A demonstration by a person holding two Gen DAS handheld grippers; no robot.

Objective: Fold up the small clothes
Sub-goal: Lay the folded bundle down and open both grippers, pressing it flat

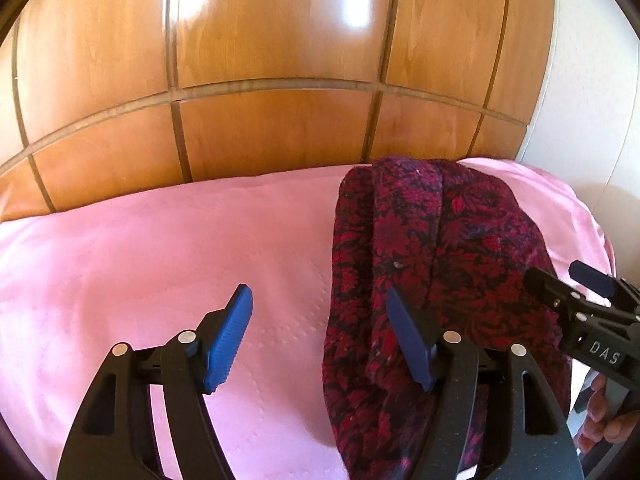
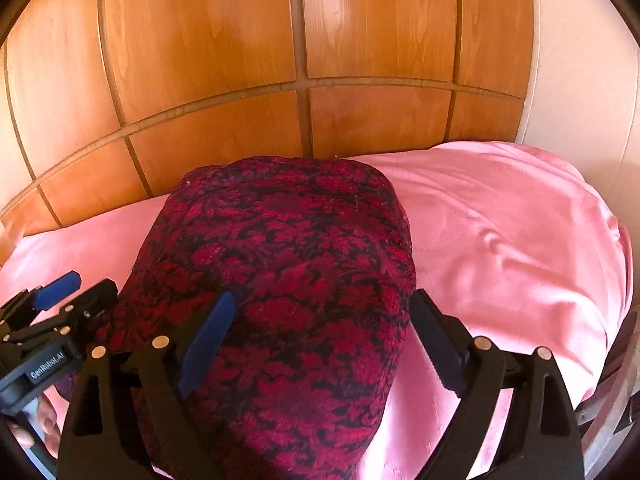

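A folded garment (image 1: 440, 248) (image 2: 288, 240) in dark red and black floral cloth lies in a long bundle on the pink bed sheet (image 1: 140, 264) (image 2: 500, 240). My left gripper (image 1: 318, 300) is open above the garment's left edge: its right finger is over the cloth, its left finger over bare sheet, and the pads press on nothing. My right gripper (image 2: 322, 300) stands wide open over the near part of the garment, its blue pads clear of the cloth. Each gripper also shows in the other's view: the right gripper (image 1: 568, 284) and the left gripper (image 2: 80, 284).
A wooden panelled wall (image 1: 280, 60) (image 2: 320, 60) rises right behind the bed. A pale wall (image 1: 592, 80) stands at the right. The sheet drops off at the bed's right edge (image 2: 616, 340). A person's fingers (image 1: 600, 420) (image 2: 44, 424) hold the gripper handles.
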